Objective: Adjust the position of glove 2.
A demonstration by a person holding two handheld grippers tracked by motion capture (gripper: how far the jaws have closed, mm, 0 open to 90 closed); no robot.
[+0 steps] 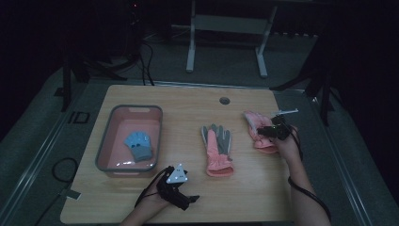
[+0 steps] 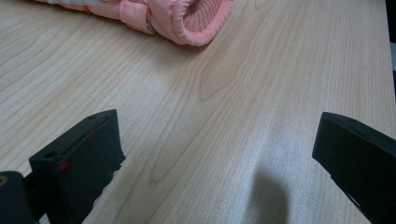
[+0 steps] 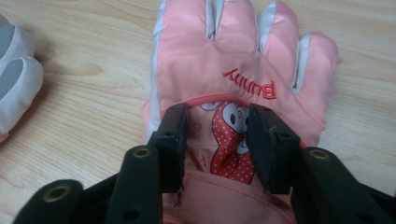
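Fingers [image 3: 177, 144] narrowed astride pink glove [image 3: 233, 70] on table [image 3: 84, 107], seemingly pinching it: grasp step. Left fingers [image 2: 79, 163] wide, idle over wood. From above, glove [image 1: 259, 134] far right; next, probably lifting toward bin [image 1: 104, 141].

One camera sits high above my side and looks forward and down at the whole table [image 1: 244, 186]. My left gripper's camera is low, very near the wood. My right gripper's camera looks closely at the pink glove [image 3: 233, 70], which the high view [image 1: 258, 129] shows too.
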